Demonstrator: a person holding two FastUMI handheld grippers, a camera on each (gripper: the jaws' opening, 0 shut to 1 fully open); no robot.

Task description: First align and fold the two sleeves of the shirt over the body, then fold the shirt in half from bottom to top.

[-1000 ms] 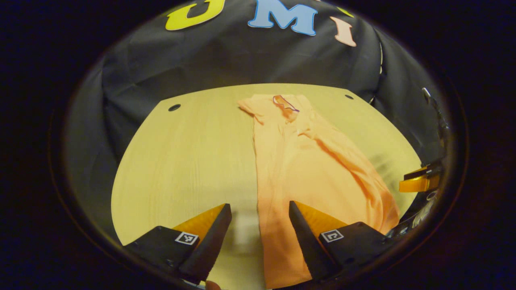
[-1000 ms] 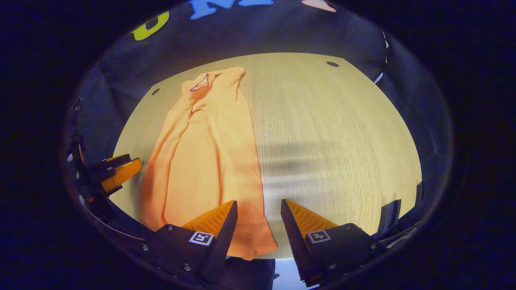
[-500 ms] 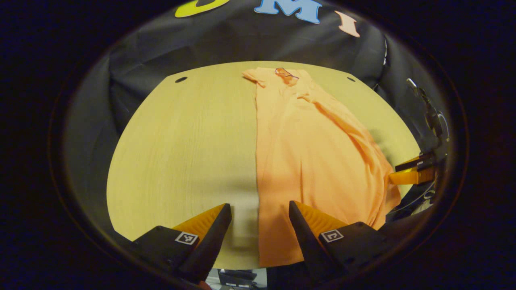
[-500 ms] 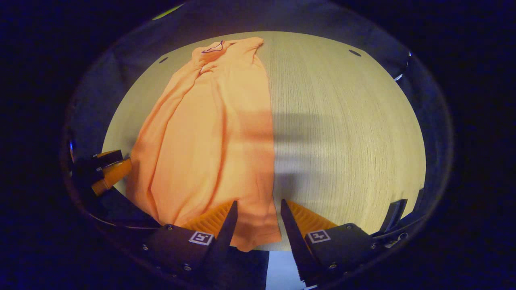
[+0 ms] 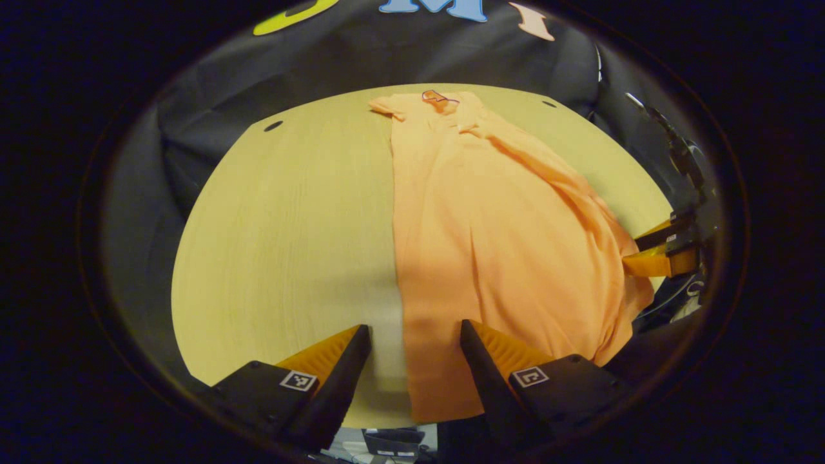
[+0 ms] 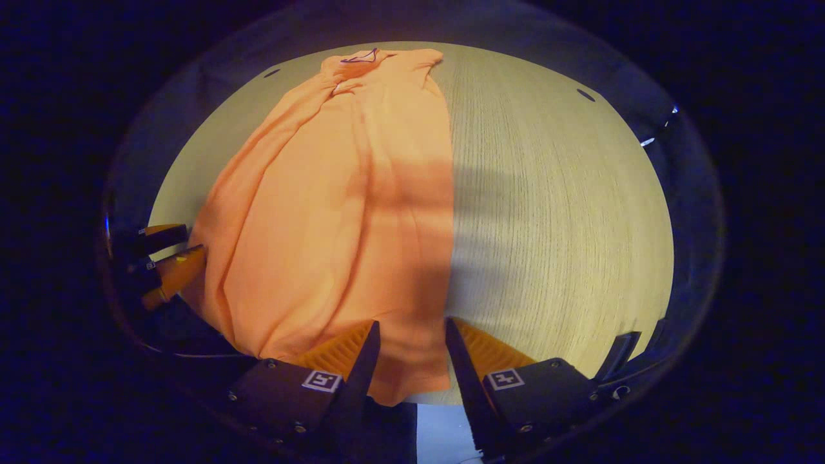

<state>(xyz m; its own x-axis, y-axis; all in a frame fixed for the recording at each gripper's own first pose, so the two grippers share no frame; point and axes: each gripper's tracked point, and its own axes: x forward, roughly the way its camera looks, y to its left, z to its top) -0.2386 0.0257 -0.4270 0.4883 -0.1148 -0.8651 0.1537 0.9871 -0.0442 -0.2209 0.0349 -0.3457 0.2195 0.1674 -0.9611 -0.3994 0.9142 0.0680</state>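
Since the shirt (image 5: 490, 245) is thin knit cloth, I judge it light, limp and likely to drag or crease rather than slide as one piece; it lies lengthwise on the desk (image 5: 283, 245), collar (image 5: 438, 98) at the far end, hem at the near edge. Sleeves appear already laid over the body, forming a long narrow strip, though the ridge of bunched cloth along one long side (image 6: 258, 193) is not tidy.

Left claw (image 5: 412, 348): jaws spread wide, holding nothing, poised over the near hem with the shirt's straight edge running between the fingers. Right claw (image 6: 406, 341): jaws parted, a narrower gap, nothing gripped, poised over the opposite hem corner (image 6: 419, 380).

Judgement: best hold is the two hem corners, pinching both layers together close to the edge, then lifting evenly so the cloth does not skew on the way to the collar.

Hard to make out:
- whether any fingertip touches the fabric; cannot tell.
- hem line proper, partly masked by each claw's body.
- how many layers lie at each corner.
- sleeve cuffs, lost in the folds.
- shadow bands across the cloth (image 6: 412, 193) hide small wrinkles.
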